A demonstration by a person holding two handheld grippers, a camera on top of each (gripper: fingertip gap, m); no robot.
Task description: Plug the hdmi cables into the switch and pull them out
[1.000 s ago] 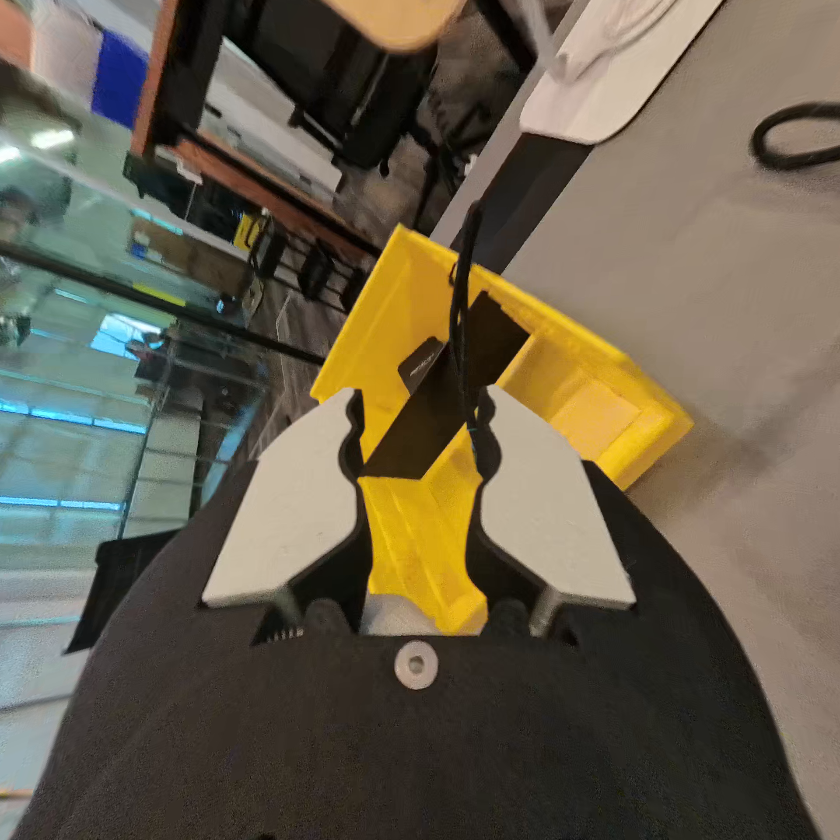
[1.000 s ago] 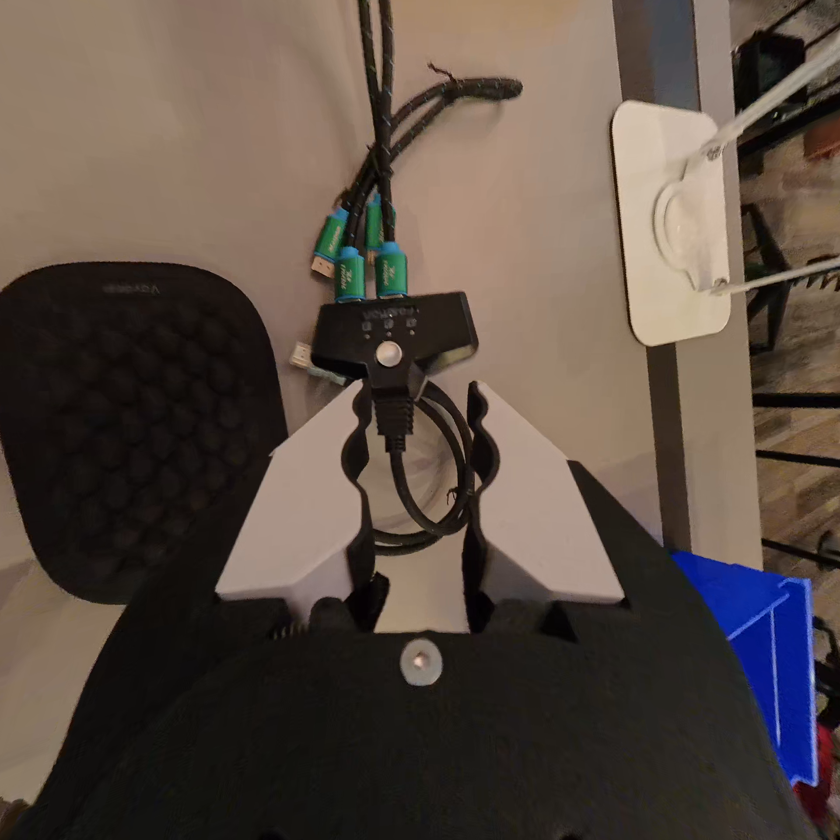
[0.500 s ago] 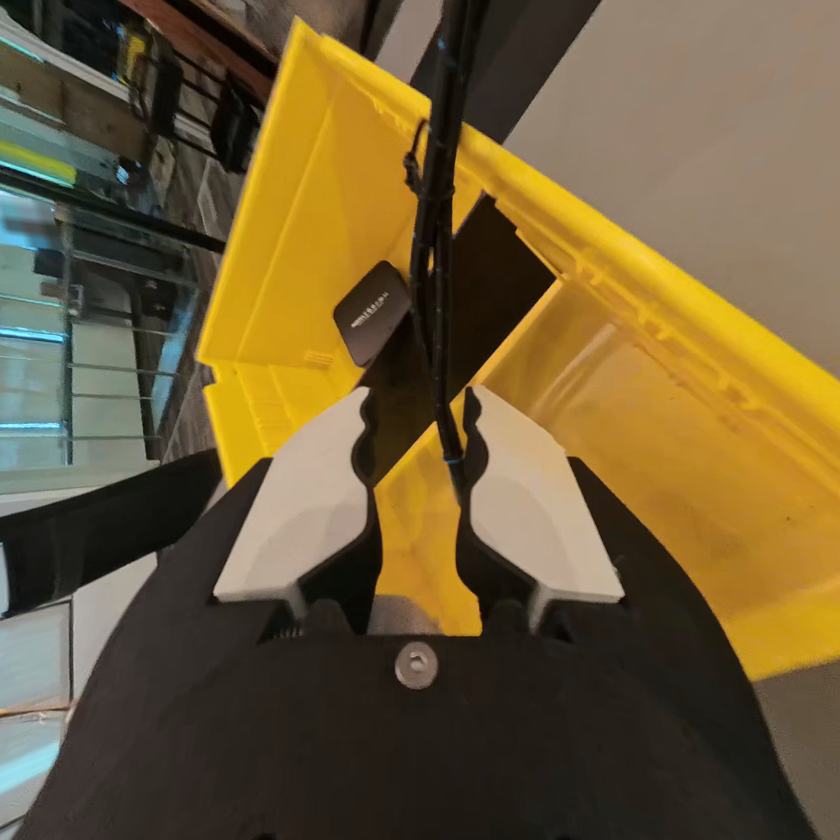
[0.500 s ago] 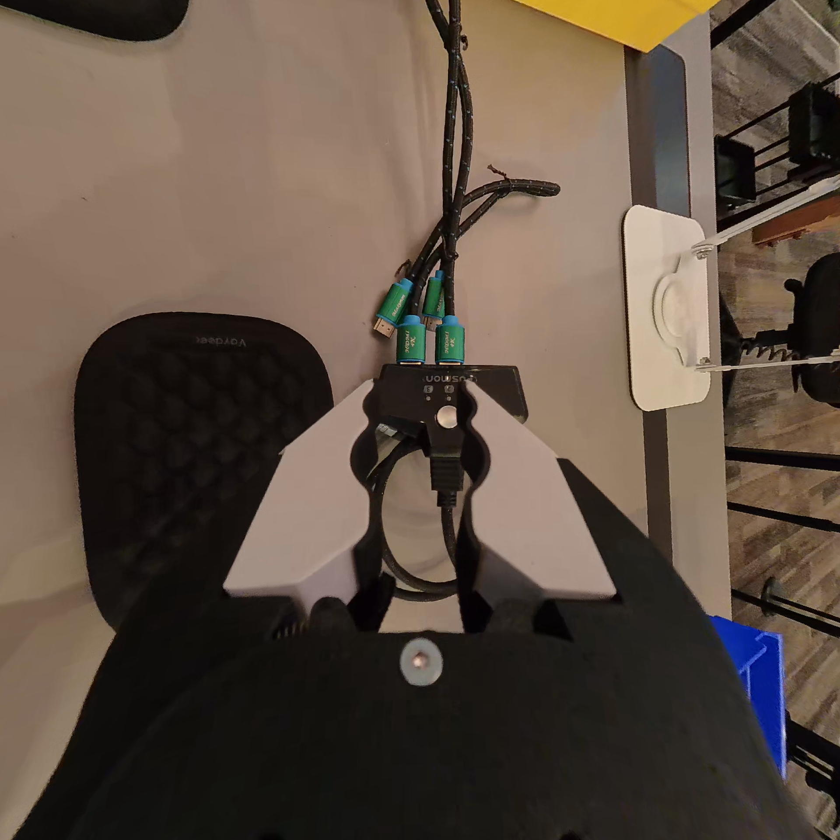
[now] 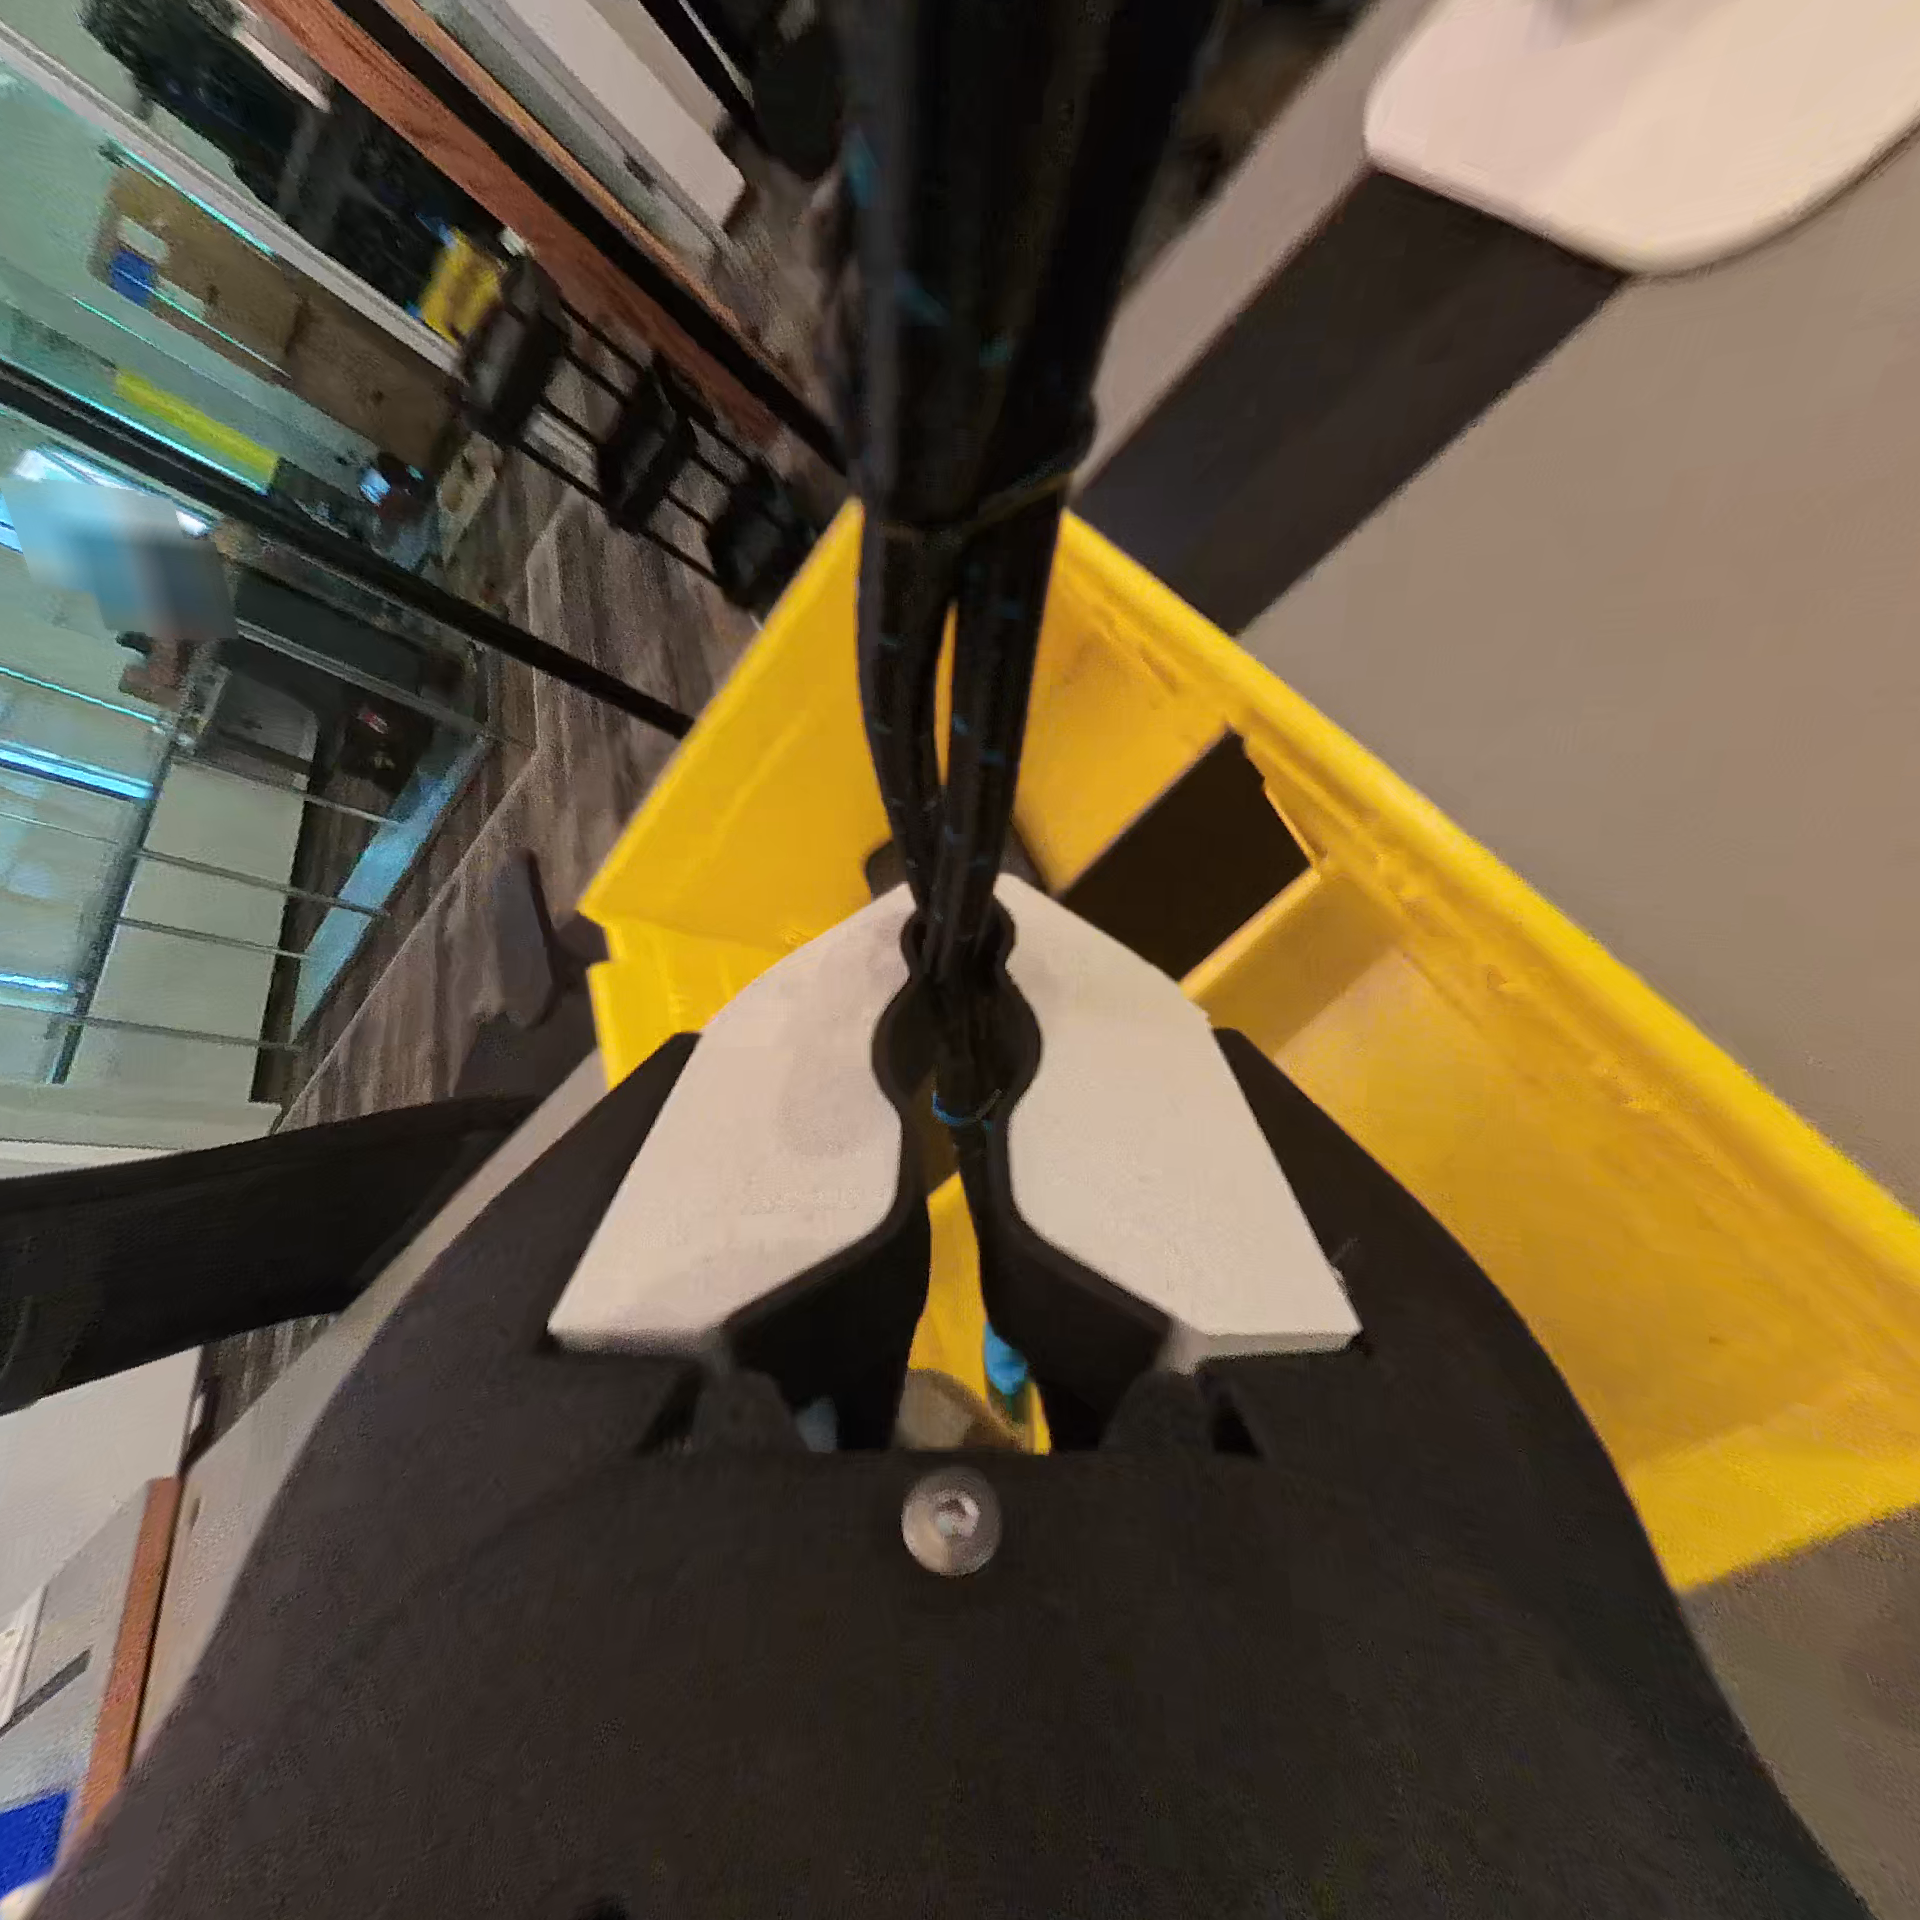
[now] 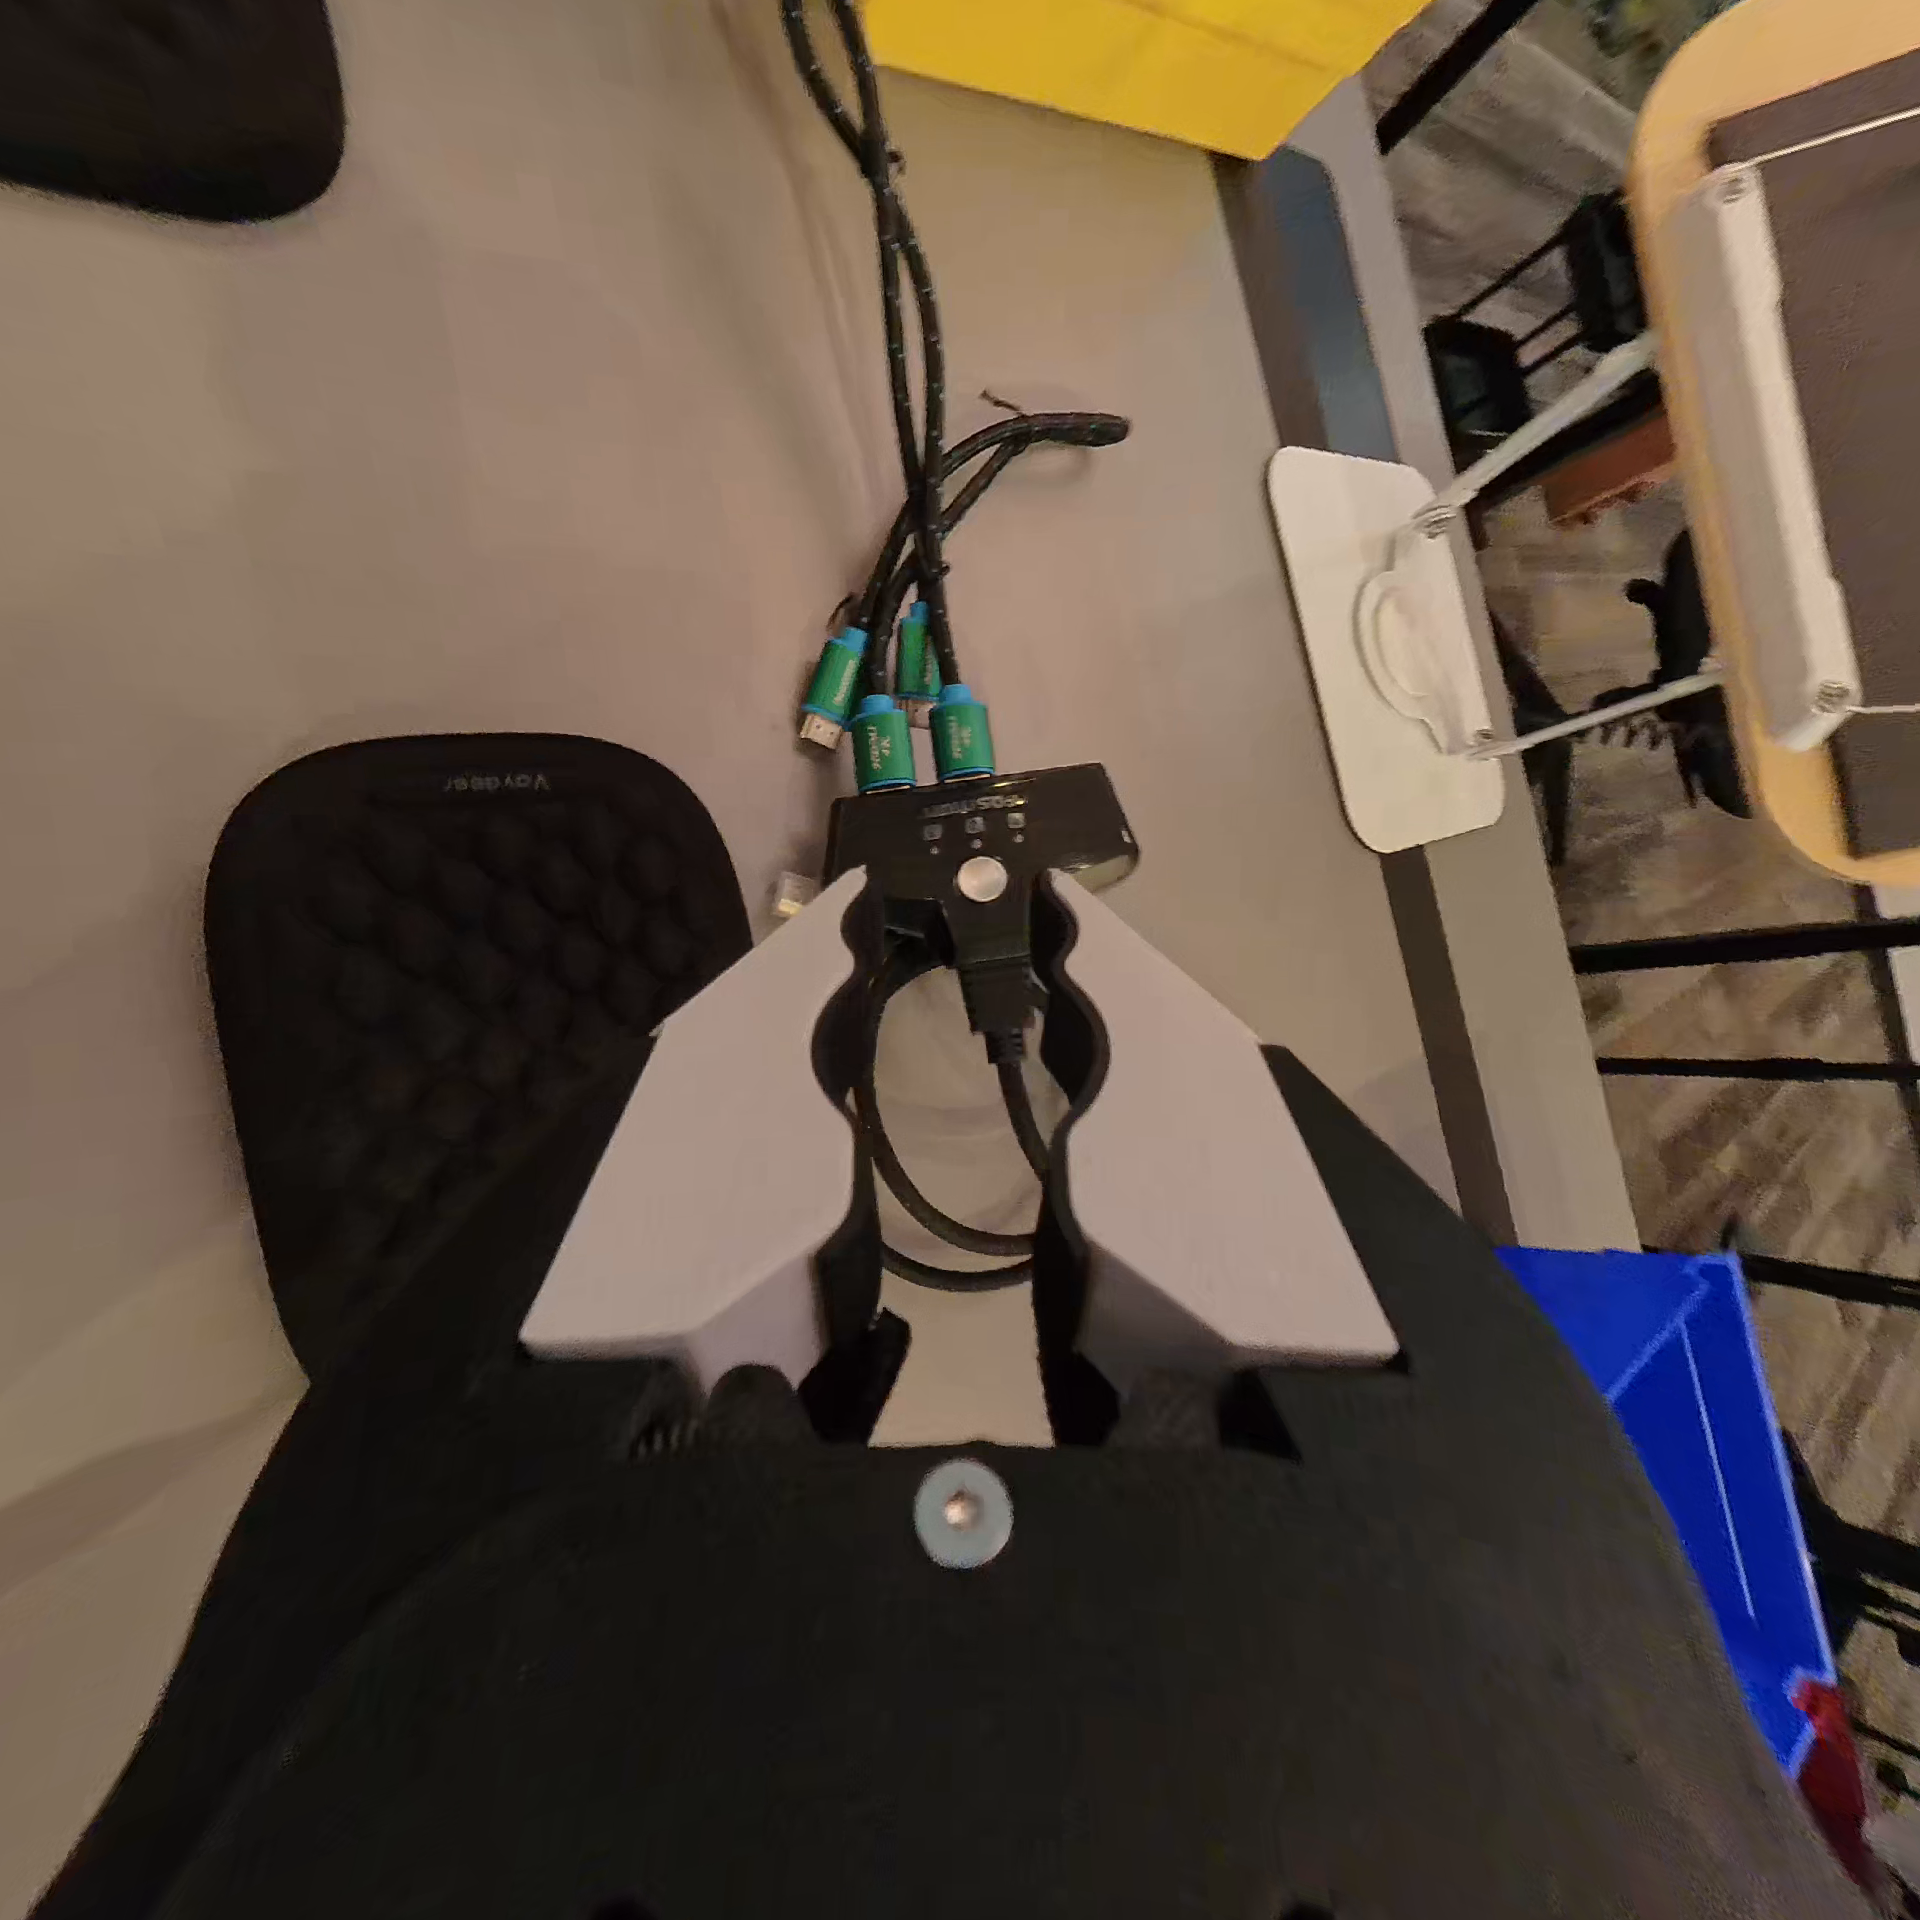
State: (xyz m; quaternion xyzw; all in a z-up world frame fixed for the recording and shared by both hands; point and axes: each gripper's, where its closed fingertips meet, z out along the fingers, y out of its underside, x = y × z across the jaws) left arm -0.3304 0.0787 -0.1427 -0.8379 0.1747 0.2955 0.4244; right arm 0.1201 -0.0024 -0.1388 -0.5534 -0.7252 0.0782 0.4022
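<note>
In the left wrist view my left gripper (image 5: 956, 930) is shut on a bundle of black braided HDMI cables (image 5: 961, 665) that runs up out of the frame, above a yellow bin (image 5: 1475, 1122). In the right wrist view the black HDMI switch (image 6: 977, 831) lies on the grey table. Two green plugs (image 6: 920, 740) sit in its far side; two loose green plugs (image 6: 831, 686) lie just beyond. My right gripper (image 6: 961, 894) has its fingertips against both sides of the switch's narrow near end, where a black cord (image 6: 1013, 1101) loops back between the fingers.
A black textured pad (image 6: 457, 997) lies left of the switch, another black pad (image 6: 156, 94) at top left. A white stand base (image 6: 1382, 644) sits near the table's right edge, also in the left wrist view (image 5: 1662, 135). A blue bin (image 6: 1683, 1403) is off the right edge; the yellow bin (image 6: 1091, 62) stands far ahead. The left gripper's tips are roughly 45 cm from the right gripper's.
My left gripper has closed on the cable bundle and pulled back from the bin. My right gripper moved forward around the switch's near end and narrowed onto it.
</note>
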